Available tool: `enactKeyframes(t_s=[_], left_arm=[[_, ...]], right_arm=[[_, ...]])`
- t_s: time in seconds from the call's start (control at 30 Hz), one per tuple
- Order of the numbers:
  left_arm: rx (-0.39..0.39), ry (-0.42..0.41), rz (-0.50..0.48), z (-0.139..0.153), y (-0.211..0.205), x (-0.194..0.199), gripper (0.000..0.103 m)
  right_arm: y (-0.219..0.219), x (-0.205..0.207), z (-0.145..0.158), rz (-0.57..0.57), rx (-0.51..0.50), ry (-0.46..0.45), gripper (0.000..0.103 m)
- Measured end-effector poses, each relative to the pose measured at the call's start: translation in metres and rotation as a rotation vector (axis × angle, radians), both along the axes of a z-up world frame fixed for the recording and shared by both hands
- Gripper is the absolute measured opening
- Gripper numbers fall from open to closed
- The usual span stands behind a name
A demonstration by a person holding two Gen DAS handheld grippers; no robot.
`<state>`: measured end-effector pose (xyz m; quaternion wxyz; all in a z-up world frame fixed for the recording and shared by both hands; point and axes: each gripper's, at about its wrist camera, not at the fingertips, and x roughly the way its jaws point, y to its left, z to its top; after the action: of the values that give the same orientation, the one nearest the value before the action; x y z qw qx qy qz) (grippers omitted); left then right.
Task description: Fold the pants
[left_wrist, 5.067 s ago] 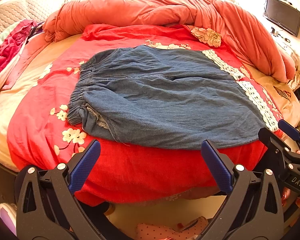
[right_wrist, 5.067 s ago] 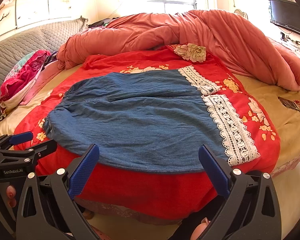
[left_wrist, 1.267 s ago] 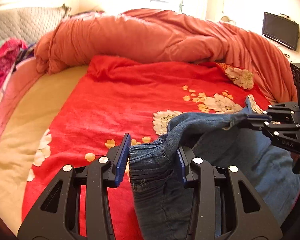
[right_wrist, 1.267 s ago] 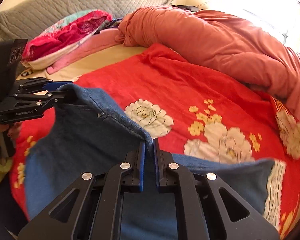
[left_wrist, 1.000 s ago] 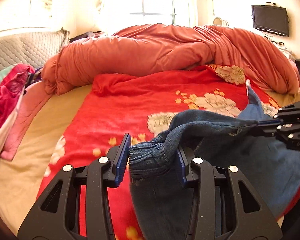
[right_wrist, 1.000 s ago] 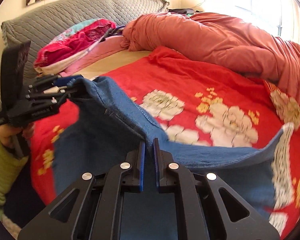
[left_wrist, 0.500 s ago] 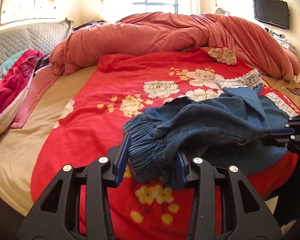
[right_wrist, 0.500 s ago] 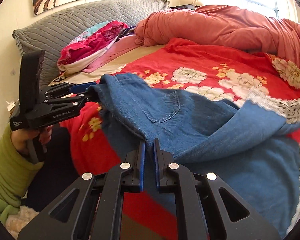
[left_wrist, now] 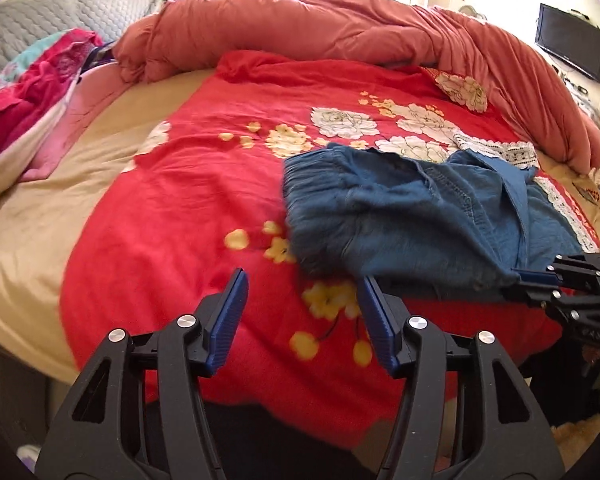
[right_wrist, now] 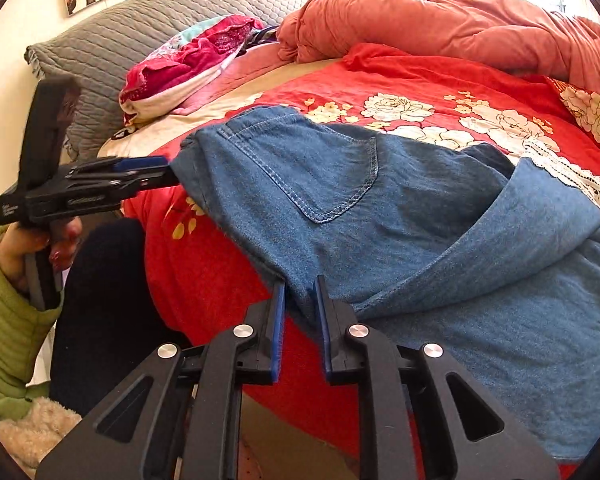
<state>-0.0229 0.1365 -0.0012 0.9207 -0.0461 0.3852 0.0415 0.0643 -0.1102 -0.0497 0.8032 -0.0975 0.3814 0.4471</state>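
Observation:
The blue denim pants (left_wrist: 420,216) lie folded over on the red flowered blanket (left_wrist: 172,200), back pocket up (right_wrist: 332,176). My left gripper (left_wrist: 301,277) is open and its jaws are opening wider. Nothing is between them, and the blurred waistband (left_wrist: 300,208) lies just beyond its right finger. In the right wrist view the left gripper (right_wrist: 166,172) sits at the waistband corner. My right gripper (right_wrist: 299,282) is near the bed's front edge, jaws opening. A fold of the denim hangs in the narrow gap between them. The left wrist view shows the right gripper (left_wrist: 520,276) at the pants' near edge.
A bunched orange duvet (left_wrist: 340,28) fills the far side of the bed. Pink clothes (right_wrist: 188,60) lie by a grey quilted cushion (right_wrist: 140,28) at the left. White lace trim (left_wrist: 500,148) shows beyond the pants. A hand in a green sleeve (right_wrist: 4,312) holds the left gripper.
Both grippers came down toward the bed's near edge and laid the pants folded. The left gripper let go of the waistband and widened. The right gripper's jaws parted slightly.

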Motion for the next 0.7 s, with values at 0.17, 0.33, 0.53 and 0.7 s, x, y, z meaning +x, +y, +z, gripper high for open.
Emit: enactKeyframes(t_s=[0.17, 0.33, 0.53, 0.7], left_arm=[[-0.053, -0.089, -0.049, 0.028, -0.013, -0.009, 0.049], [-0.111, -0.071, -0.131, 0.031, -0.047, 0.031, 0.049], [-0.012, 0.052, -0.118, -0.013, -0.068, 0.06, 0.046], [-0.038, 0.046, -0.121, -0.028, -0.061, 0.057, 0.046]], right_arm=[[-0.002, -0.002, -0.004, 0.003, 0.021, 0.031, 0.023], [-0.011, -0.004, 0.004, -0.011, 0.049, 0.039, 0.023], [-0.038, -0.005, 0.027, -0.086, 0.108, 0.001, 0.026], [-0.028, 0.013, 0.036, -0.113, 0.099, -0.027, 0.035]])
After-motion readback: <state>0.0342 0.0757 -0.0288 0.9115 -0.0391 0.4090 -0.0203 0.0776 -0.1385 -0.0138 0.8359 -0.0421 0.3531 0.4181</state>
